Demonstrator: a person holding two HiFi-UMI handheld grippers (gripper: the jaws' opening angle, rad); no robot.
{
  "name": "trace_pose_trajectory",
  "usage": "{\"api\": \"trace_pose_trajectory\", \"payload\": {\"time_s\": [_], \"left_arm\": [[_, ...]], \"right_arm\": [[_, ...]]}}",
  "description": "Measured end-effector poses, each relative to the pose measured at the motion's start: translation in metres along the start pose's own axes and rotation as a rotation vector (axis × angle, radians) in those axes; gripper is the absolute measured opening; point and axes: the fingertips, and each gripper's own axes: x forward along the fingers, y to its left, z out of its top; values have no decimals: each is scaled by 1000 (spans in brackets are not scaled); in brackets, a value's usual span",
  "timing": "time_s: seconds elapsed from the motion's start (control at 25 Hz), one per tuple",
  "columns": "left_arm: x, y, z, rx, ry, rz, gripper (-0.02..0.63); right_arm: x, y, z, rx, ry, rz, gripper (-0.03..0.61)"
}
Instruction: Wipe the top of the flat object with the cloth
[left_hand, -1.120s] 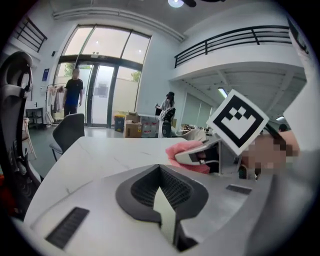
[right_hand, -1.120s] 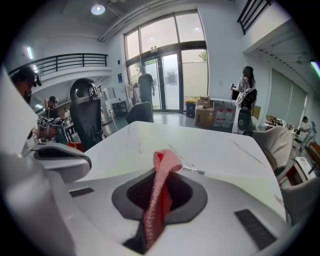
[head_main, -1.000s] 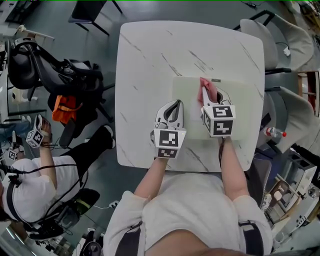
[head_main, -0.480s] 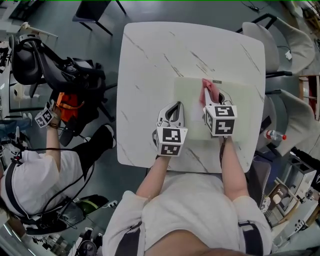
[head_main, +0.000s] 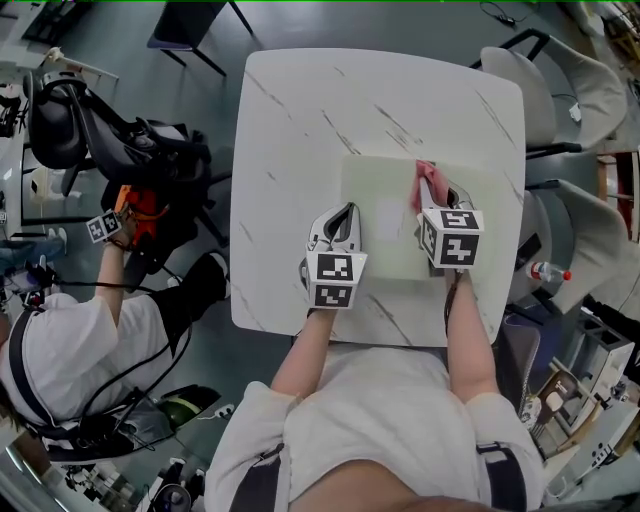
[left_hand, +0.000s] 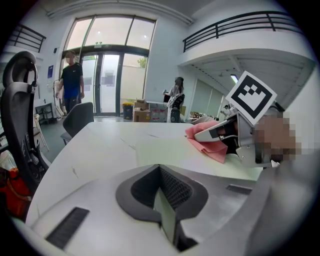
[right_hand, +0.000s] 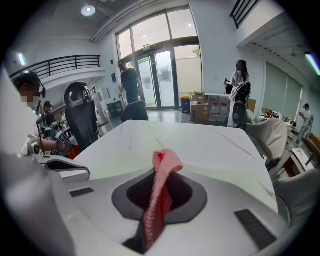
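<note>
Around: black chair (head_main: 60, 120) and seated person (head_main: 60, 350) left of table (head_main: 300, 110).
Board (head_main: 385, 200): pale green, flat on table, near-right.
Cloth (head_main: 428, 178): pink, bunched, on board.
Left gripper (head_main: 345, 212): jaws clamp board's left edge.
Right gripper (head_main: 440, 195): jaws pinch cloth.

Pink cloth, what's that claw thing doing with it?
A person holds a gripper in each hand at a white marble table. The right gripper is clamped on the pink cloth, whose free end lies on the pale green mat near its far edge, as if wiping. The left gripper is shut and empty, at the mat's left edge.
</note>
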Motion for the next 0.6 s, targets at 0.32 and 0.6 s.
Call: {"api": "trace_pose_trajectory", "payload": {"time_s": [0.32, 0.6], "left_arm": [[0, 0, 0, -11, -2, 10, 5], [0, 0, 1, -11, -1, 19, 5]], "right_arm": [[-10, -37, -9, 33, 16, -36, 35], [-19, -64, -14, 79, 13, -58, 35]]}}
